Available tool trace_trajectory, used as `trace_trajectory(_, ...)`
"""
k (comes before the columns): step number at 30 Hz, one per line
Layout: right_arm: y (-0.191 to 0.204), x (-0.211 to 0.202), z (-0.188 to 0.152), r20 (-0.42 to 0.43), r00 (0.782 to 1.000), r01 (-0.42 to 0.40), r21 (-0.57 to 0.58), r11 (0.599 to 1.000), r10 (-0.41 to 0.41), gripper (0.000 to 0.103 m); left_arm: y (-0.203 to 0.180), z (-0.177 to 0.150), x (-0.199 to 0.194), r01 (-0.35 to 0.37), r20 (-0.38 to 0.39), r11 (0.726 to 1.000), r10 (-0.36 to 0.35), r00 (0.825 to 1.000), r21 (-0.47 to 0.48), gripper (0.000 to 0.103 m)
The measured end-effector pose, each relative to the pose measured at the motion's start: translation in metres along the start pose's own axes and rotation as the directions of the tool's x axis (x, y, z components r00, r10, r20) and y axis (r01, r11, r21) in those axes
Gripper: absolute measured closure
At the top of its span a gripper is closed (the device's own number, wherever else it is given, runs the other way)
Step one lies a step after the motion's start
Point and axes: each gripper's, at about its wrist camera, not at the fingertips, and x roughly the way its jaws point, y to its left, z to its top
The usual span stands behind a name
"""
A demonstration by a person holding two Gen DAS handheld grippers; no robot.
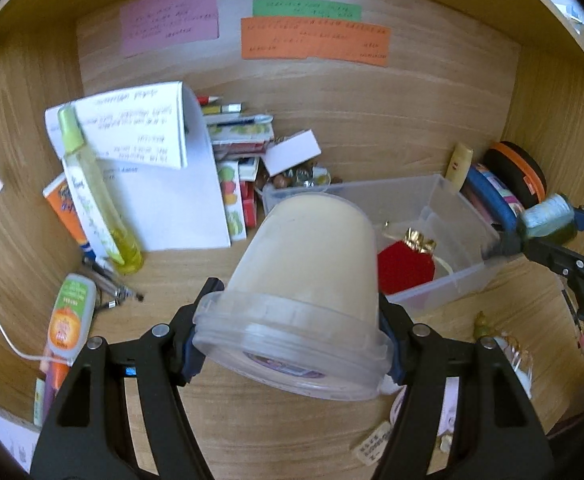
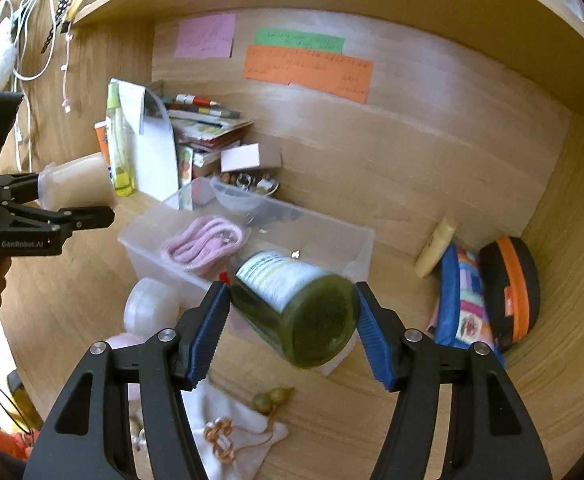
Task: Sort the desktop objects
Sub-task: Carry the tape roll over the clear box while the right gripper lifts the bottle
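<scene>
My left gripper (image 1: pixel 292 336) is shut on a clear plastic tub of cream-coloured stuff (image 1: pixel 304 280), held tilted above the desk near the clear plastic bin (image 1: pixel 464 216). It also shows in the right wrist view (image 2: pixel 76 184), at the left. My right gripper (image 2: pixel 292 328) is shut on a dark green jar with a white label (image 2: pixel 296 308), held tilted over the near corner of the bin (image 2: pixel 352 240). In the left wrist view that jar (image 1: pixel 548 216) shows at the right. The bin holds a red pouch (image 1: pixel 406 264) and a pink cord (image 2: pixel 200 244).
A stack of papers, books and pens (image 1: pixel 196 160) and a yellow-green spray bottle (image 1: pixel 92 188) lie at the back left. A blue pouch (image 2: pixel 464 300) and a black-and-orange case (image 2: pixel 512 288) lie at the right. A white cloth with beads (image 2: pixel 236 436) lies near me. A round white container (image 2: pixel 150 308) stands beside the bin.
</scene>
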Motion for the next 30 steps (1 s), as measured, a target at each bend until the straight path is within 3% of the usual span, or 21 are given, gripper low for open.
trace_trajectory(2, -0.004, 0.004, 0.007, 0.004, 1.0, -0.008, 0.002, 1.0, 0.008, 0.058, -0.002, 0.007, 0.003, 0.003, 0.006, 1.0, -0.003, 1.0, 0.007, 0.035)
trace_trajectory(5, -0.011, 0.017, 0.015, -0.019, 0.999, -0.029, 0.011, 1.0, 0.029, 0.061, -0.005, 0.018, 0.012, 0.02, 0.0, 1.0, -0.02, 1.0, 0.015, 0.035)
trace_trajectory(7, -0.014, 0.033, 0.017, -0.044, 0.999, -0.02, 0.016, 1.0, 0.021, 0.069, -0.009, 0.024, 0.02, 0.014, -0.004, 1.0, -0.014, 1.0, 0.025, 0.035)
trace_trajectory(12, -0.024, 0.06, 0.013, -0.119, 0.991, -0.055, 0.07, 0.996, 0.064, 0.069, -0.01, 0.028, 0.039, 0.041, -0.04, 0.999, -0.04, 0.998, 0.018, 0.035)
trace_trajectory(15, -0.029, 0.052, 0.004, -0.119, 0.987, -0.1, 0.081, 0.992, 0.11, 0.069, -0.009, 0.026, 0.044, 0.056, -0.056, 0.998, -0.055, 0.997, 0.015, 0.035)
trace_trajectory(19, -0.03, 0.033, -0.012, -0.121, 0.988, -0.09, 0.06, 0.994, 0.097, 0.069, -0.009, 0.026, 0.049, 0.062, -0.067, 0.998, -0.061, 0.996, 0.02, 0.035)
trace_trajectory(24, -0.04, 0.029, -0.041, -0.17, 0.985, -0.006, 0.09, 0.996, 0.022, 0.063, -0.01, 0.029, 0.056, 0.073, -0.081, 0.997, -0.071, 0.994, 0.022, 0.035)
trace_trajectory(30, -0.072, 0.026, -0.081, -0.257, 0.958, 0.174, 0.156, 0.972, -0.131, 0.061, -0.016, 0.034, 0.064, 0.092, -0.088, 0.995, -0.089, 0.992, 0.036, 0.035)
